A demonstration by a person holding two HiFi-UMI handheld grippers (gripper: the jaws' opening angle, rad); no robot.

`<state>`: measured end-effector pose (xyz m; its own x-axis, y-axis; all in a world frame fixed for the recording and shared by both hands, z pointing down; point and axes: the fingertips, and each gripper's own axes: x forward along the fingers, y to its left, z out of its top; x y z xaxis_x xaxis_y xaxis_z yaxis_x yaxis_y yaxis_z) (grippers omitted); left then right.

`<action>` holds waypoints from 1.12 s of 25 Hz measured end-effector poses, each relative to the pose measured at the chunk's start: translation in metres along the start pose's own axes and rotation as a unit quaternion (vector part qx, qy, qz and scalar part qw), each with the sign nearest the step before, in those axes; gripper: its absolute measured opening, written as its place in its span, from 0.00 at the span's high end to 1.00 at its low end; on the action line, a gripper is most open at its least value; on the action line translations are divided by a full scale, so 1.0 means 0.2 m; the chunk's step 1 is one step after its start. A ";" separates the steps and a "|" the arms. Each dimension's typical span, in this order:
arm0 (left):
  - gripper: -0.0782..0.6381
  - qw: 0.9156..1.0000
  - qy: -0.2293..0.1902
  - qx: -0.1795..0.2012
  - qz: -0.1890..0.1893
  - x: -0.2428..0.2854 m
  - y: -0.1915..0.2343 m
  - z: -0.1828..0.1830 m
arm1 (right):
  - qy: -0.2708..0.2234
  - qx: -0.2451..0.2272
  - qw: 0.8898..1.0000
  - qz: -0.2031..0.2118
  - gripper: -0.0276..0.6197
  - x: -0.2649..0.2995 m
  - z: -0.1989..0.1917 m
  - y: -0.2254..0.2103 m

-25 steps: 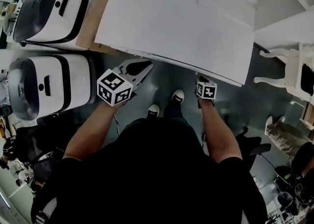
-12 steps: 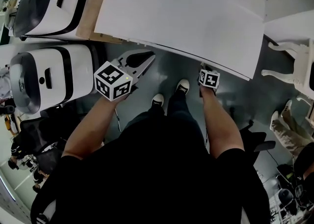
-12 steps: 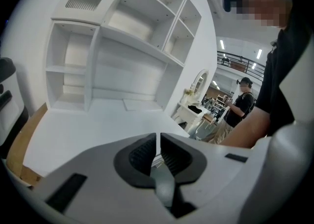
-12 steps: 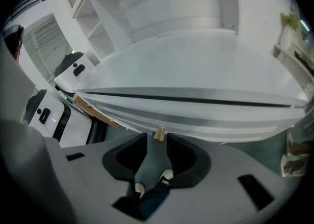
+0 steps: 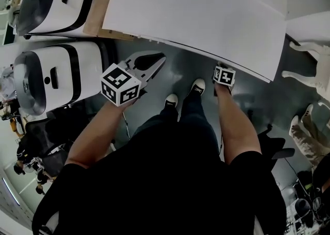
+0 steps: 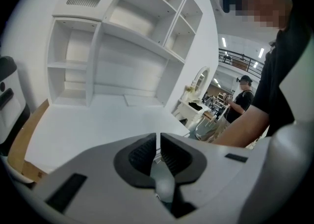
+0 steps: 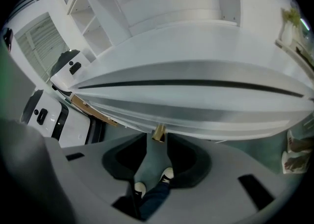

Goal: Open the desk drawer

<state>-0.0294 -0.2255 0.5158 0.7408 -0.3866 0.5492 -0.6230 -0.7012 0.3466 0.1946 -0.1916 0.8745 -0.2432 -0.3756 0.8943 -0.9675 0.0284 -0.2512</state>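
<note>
The desk (image 5: 206, 17) is white and stands in front of the person, and its drawer (image 7: 206, 105) sits just under the top, with the front looking closed. A small brass knob (image 7: 158, 132) hangs at the lower edge of this front.

The right gripper (image 7: 158, 142) is below the desk edge and points up at the knob. Its jaws have just been opening and now stand moderately apart, with the knob between the tips. The pads do not seem to press on it yet, so I judge that nothing is held.

The left gripper (image 5: 154, 61) waits near the desk edge, apart from the drawer. Its jaws are almost together, with only a thin slit between them, and they are empty.

The step in hand is to take the knob. To do it well:
- bring the right gripper a little further on, so that the pads and not only the tips are beside the knob
- keep the knob in the middle of the gap, then close firmly, because it is small and probably smooth
- pull straight toward the body and level, since a slanted pull can make the jaws slip off or the drawer jam
- keep the left gripper out of the drawer's way
</note>
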 end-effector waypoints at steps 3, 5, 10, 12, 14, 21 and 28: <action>0.85 1.000 0.004 -0.004 -0.001 -0.01 0.00 -0.03 | -0.004 0.015 1.000 -0.003 0.77 0.02 0.01 0.01; 0.85 1.000 0.005 -0.006 -0.002 -0.01 0.00 -0.04 | -0.006 0.027 1.000 -0.009 0.80 0.03 0.01 0.00; 0.85 1.000 0.009 -0.011 -0.002 -0.03 0.01 -0.07 | -0.003 0.033 0.999 -0.019 0.83 0.05 0.03 -0.01; 0.85 1.000 0.010 -0.013 0.000 -0.04 0.02 -0.09 | -0.007 0.031 0.999 -0.021 0.83 0.05 0.03 -0.01; 0.85 1.000 0.012 -0.017 0.002 -0.05 0.03 -0.11 | -0.012 0.042 0.999 -0.022 0.84 0.04 0.02 -0.01; 0.85 1.000 0.011 -0.022 -0.004 -0.05 0.00 -0.14 | -0.008 0.054 0.998 -0.022 0.84 0.05 0.02 -0.01; 0.85 1.000 0.010 -0.025 -0.007 -0.06 -0.02 -0.18 | 0.008 0.051 0.999 -0.016 0.85 0.03 -0.03 0.00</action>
<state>-0.0451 -0.1956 0.5355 0.7443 -0.3644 0.5596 -0.6251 -0.6752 0.3917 0.1930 -0.1882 0.8818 -0.2150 -0.3607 0.9076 -0.9626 -0.0785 -0.2592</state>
